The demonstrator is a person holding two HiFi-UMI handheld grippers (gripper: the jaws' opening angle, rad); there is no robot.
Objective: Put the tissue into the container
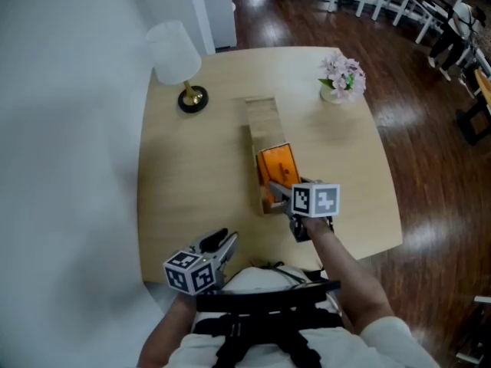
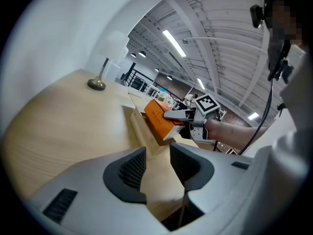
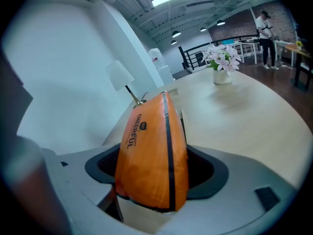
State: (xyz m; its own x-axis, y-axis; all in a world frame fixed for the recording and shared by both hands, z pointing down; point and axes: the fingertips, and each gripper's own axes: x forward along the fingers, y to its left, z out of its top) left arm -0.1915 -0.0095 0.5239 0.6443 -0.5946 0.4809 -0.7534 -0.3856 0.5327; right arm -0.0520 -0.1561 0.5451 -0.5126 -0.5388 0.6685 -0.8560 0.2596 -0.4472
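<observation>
- The worktop (image 1: pixel 192 175) is pale wood. A lamp (image 1: pixel 175 52) stands at about 11 o'clock and a pot of flowers (image 1: pixel 342 75) at 1 o'clock, both well clear of the job.
- The container (image 1: pixel 261 117) is a long, narrow wooden trough running from the middle toward 12 o'clock. The slot looks tight, so the pack should go in lengthwise, lined up with its walls.
- The tissue pack (image 1: pixel 278 167) is orange and sits tilted over the container's near end, not yet settled inside.
- The right gripper (image 1: pixel 282 194) comes in from 5 o'clock with its jaws clamped on the pack's sides. I'd level the pack, sink it between the walls and only then let go — releasing early could leave it perched on a rim.
- The left gripper (image 1: pixel 222 244) waits at 7 o'clock with its jaws apart and nothing between them — free to steady the container if it slides.
</observation>
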